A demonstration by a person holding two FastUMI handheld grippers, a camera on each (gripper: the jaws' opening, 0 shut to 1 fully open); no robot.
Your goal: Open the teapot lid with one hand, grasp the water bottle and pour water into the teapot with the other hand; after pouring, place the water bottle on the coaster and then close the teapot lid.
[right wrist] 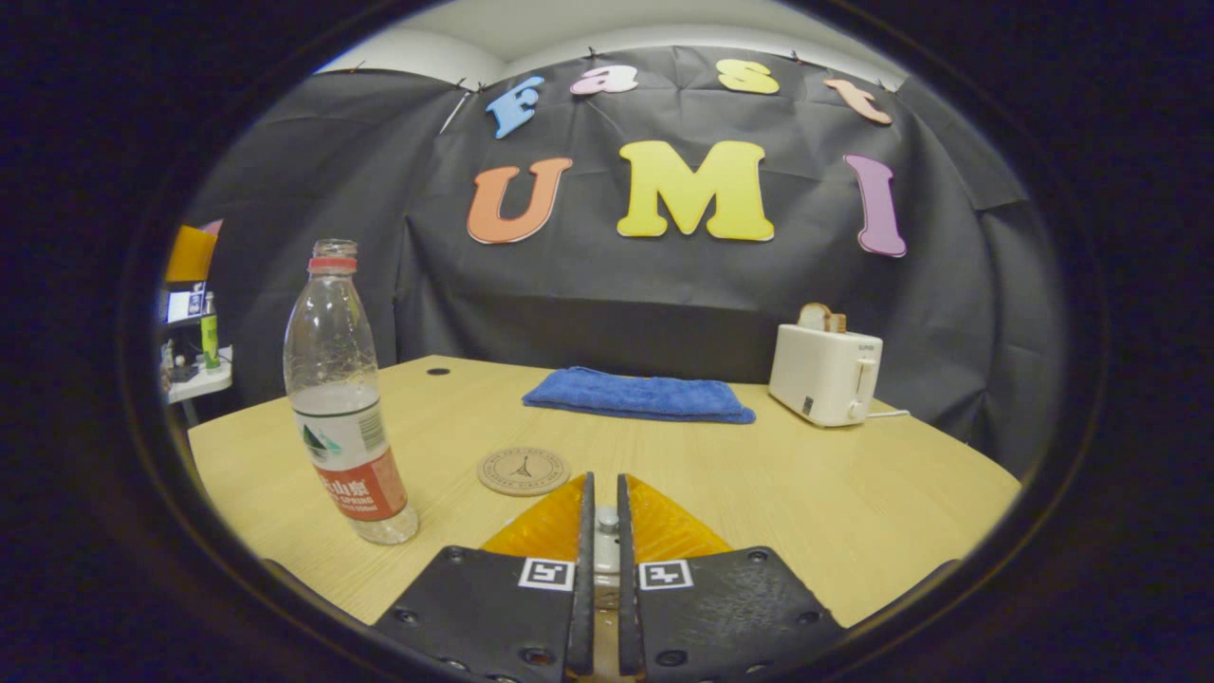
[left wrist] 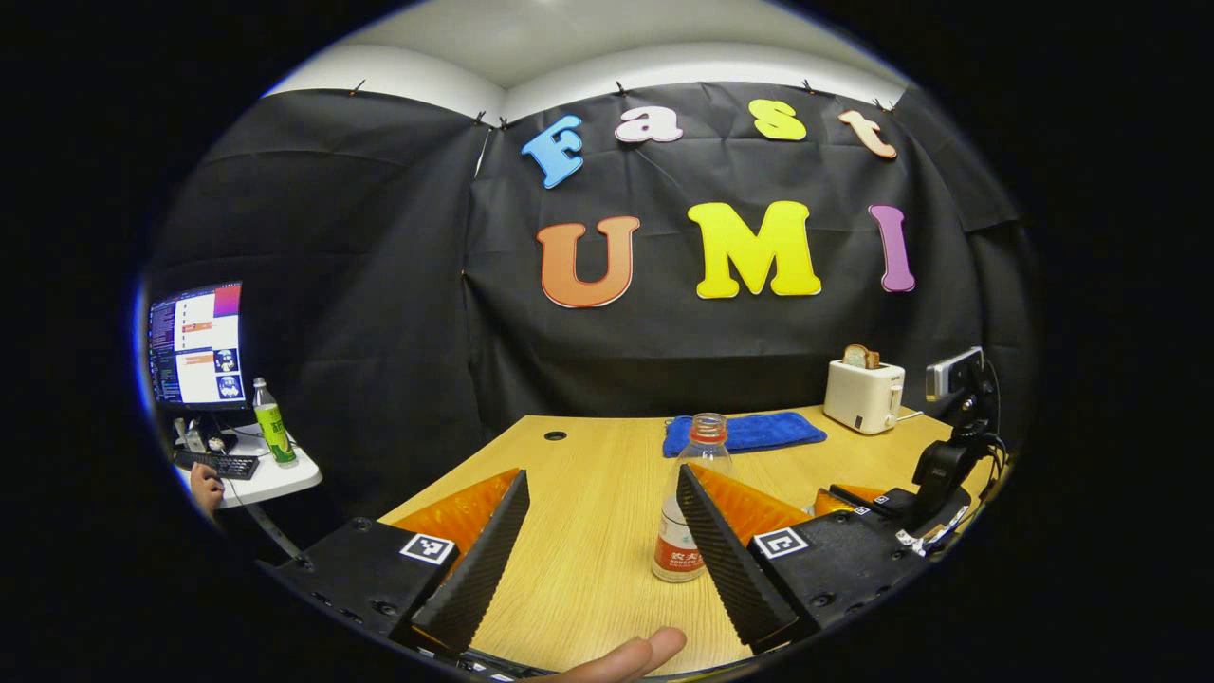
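Observation:
A clear water bottle (left wrist: 678,555) with a red label and no cap stands upright on the wooden table (left wrist: 588,550), partly filled. My left gripper (left wrist: 602,474) is open, and the bottle sits just past its right finger, partly hidden by it. In the right gripper view the bottle (right wrist: 346,408) stands at the left and a round coaster (right wrist: 524,470) lies ahead of the fingers. My right gripper (right wrist: 604,477) is almost shut, with a small pale knob (right wrist: 607,545), apparently the teapot lid's, pinched between the fingers. The teapot's body is hidden below.
A folded blue towel (right wrist: 637,396) lies at the table's far side, with a white toaster (right wrist: 823,375) holding bread to its right. A device on a black stand (left wrist: 953,417) rises at the right edge. A side table carries a monitor (left wrist: 196,346) and a green bottle (left wrist: 273,422).

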